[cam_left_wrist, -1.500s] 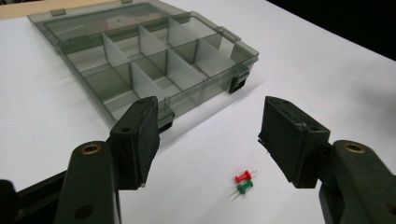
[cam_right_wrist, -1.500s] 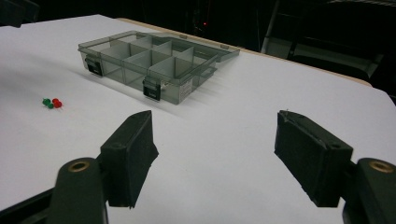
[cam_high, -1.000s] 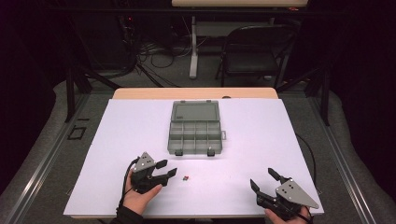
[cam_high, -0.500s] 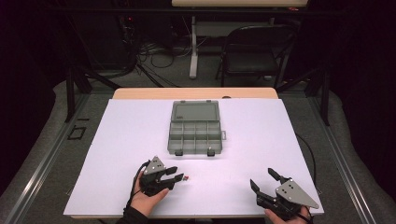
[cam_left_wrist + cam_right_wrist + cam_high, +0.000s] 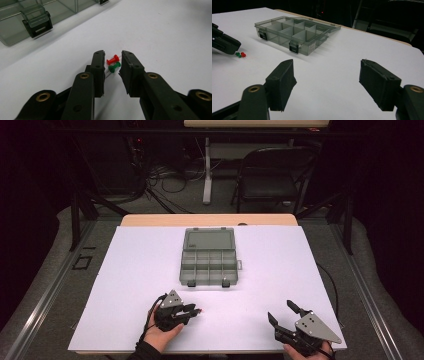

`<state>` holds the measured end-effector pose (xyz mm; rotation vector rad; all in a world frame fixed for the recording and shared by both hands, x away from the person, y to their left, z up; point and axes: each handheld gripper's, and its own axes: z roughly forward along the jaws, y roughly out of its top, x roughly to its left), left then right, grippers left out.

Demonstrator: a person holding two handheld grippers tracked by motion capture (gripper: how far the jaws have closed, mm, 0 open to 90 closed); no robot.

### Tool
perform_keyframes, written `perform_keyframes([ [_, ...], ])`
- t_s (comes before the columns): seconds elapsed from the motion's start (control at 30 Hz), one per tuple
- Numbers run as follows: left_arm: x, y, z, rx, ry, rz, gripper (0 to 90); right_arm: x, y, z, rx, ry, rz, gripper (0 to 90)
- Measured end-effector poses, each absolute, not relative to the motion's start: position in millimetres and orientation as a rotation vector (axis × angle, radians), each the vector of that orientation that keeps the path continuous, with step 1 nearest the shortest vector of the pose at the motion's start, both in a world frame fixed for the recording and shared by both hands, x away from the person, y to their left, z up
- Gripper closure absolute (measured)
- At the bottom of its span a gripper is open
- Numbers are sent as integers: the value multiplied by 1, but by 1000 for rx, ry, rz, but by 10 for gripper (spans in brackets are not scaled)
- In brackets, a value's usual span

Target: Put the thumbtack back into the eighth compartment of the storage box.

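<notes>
My left gripper (image 5: 113, 56) has its jaws drawn in narrow around two pushpins; they have just been closing, and a gap shows on either side, so the pads are not yet pressing on anything. The red pushpin (image 5: 112, 60) lies on the white table (image 5: 125, 270) between the jaw tips, and the green pushpin (image 5: 114, 67) lies just behind it, nearer my palm, the two side by side and almost touching. Both lie on their sides. In the high view my left hand (image 5: 162, 332) comes in from the bottom edge, low over the table near its front, with the gripper pointing to the right and slightly away from me, its grey plate on top.

Farther out, near the table's middle, sits the clear compartment box (image 5: 207, 265), lid (image 5: 208, 240) laid open flat behind it. Its divided compartments look bare as far as I can make out, and its two dark latches face me.

My right gripper (image 5: 327, 72) holds its jaws wide apart, with nothing between them but bare table. In the high view it sits near the front right corner, well apart from the pushpins, pointing up and leftward toward the box.
</notes>
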<state>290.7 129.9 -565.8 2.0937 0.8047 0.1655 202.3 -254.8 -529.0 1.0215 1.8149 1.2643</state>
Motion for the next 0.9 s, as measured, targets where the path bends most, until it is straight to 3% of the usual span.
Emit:
perform_keyframes([
  [0.6, 288, 128, -568, 2134, 786, 132, 886, 202, -255, -529, 1022, 1816, 1265, 275],
  [0.9, 288, 128, -568, 2138, 787, 128, 900, 202, -254, -529, 1019, 1812, 1267, 275],
])
